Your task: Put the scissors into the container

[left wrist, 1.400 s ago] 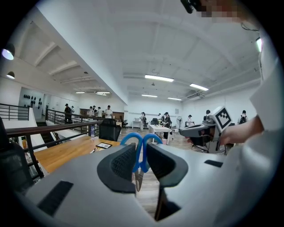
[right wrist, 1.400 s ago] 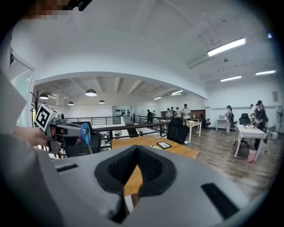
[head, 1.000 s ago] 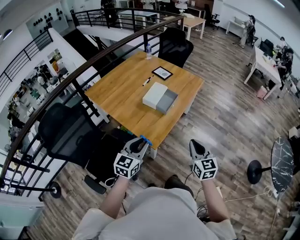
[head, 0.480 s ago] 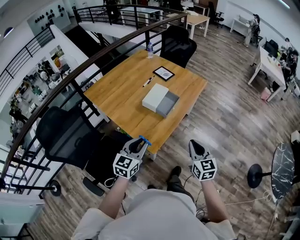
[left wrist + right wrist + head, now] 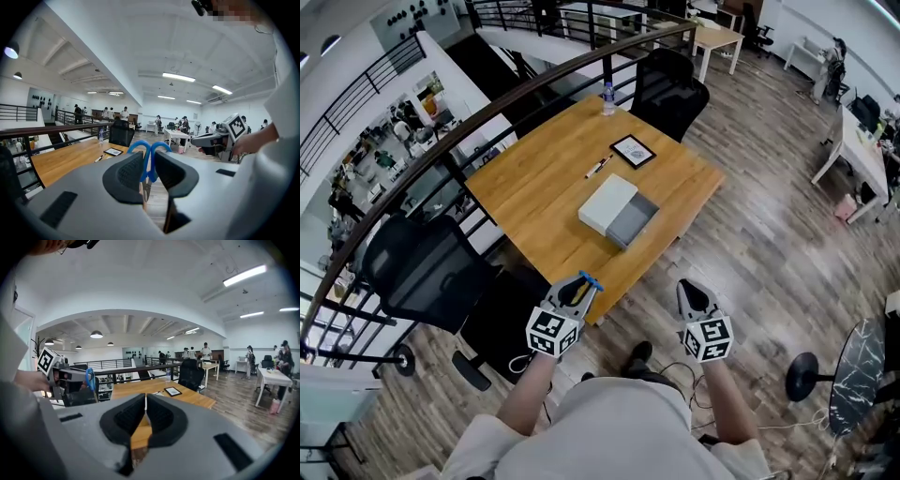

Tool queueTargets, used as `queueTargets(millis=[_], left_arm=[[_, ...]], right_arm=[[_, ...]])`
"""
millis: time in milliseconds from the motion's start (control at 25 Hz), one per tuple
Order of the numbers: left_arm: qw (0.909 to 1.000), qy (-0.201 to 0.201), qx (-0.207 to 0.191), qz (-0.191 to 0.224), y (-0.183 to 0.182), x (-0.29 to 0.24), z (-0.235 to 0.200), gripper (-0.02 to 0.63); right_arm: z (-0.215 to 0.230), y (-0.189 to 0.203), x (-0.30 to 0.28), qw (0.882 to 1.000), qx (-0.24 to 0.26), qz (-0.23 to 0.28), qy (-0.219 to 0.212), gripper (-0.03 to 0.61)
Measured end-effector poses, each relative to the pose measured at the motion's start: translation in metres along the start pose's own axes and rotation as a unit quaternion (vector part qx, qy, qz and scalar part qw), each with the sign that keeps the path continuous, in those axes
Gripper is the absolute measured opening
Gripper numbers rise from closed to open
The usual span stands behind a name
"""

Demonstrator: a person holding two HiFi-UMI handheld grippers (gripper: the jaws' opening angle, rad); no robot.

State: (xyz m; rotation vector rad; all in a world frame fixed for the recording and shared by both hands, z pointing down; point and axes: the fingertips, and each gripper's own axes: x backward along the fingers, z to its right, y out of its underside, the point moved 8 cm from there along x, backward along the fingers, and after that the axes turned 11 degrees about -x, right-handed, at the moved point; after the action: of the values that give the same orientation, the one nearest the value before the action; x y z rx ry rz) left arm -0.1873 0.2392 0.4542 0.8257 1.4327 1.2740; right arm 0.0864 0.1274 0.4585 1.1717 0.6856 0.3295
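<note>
Blue-handled scissors [image 5: 590,280] [image 5: 150,154] sit between the jaws of my left gripper [image 5: 578,290] [image 5: 149,174], which is shut on them; the handles stick out past the fingertips and the blades are hidden. The right gripper [image 5: 688,290] [image 5: 146,416] is shut with nothing in it. Both grippers hang over the floor, just short of the near corner of the wooden table [image 5: 534,178]. The container [image 5: 619,211], a white and grey box, lies in the middle of that table. In the right gripper view the left gripper [image 5: 77,378] and the scissors [image 5: 89,378] appear at the left.
On the table's far side lie a pen [image 5: 597,166], a framed tablet [image 5: 634,151] and a water bottle [image 5: 607,97]. Black office chairs stand at the far end [image 5: 670,89] and at the left [image 5: 417,267]. A dark railing [image 5: 487,117] runs along the left side. Cables [image 5: 680,361] lie on the floor by the person's feet.
The table has slid lower and nearer in the head view as the person steps toward it. Both grippers keep their places and their jaws have not moved.
</note>
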Motion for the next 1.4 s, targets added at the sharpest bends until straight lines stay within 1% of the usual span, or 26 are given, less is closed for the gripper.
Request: queueTargets(millis=[280,480,720,920,1120,1240,1400], left_arm=[[0.9995,-0.028,0.012,-0.009,-0.012,-0.059,0.005,0.072],[0.9988,-0.043,0.007,-0.02,-0.019,-0.092,0.009,0.072],[0.998,-0.054,-0.003,-0.032,-0.028,-0.123,0.008,0.072],[0.9977,-0.052,-0.002,-0.042,-0.025,-0.144,0.002,0.072],[0.9975,-0.048,0.001,-0.051,-0.022,-0.168,-0.015,0.072],[0.9974,-0.041,0.005,-0.06,-0.015,-0.185,-0.027,0.072],[0.9968,-0.024,0.007,-0.075,-0.005,-0.212,-0.048,0.072]], right_arm=[[0.062,-0.017,-0.028,0.999,0.002,-0.015,-0.029,0.003],[0.1,-0.025,-0.04,0.999,0.0,-0.021,-0.042,0.003],[0.13,-0.031,-0.051,0.998,0.004,-0.033,-0.057,0.003],[0.146,-0.026,-0.06,0.998,-0.006,-0.043,-0.051,0.003],[0.158,-0.024,-0.075,0.997,-0.019,-0.052,-0.046,0.003],[0.165,-0.021,-0.088,0.997,-0.026,-0.06,-0.039,0.003],[0.174,-0.025,-0.108,0.997,-0.038,-0.065,-0.026,0.003]])
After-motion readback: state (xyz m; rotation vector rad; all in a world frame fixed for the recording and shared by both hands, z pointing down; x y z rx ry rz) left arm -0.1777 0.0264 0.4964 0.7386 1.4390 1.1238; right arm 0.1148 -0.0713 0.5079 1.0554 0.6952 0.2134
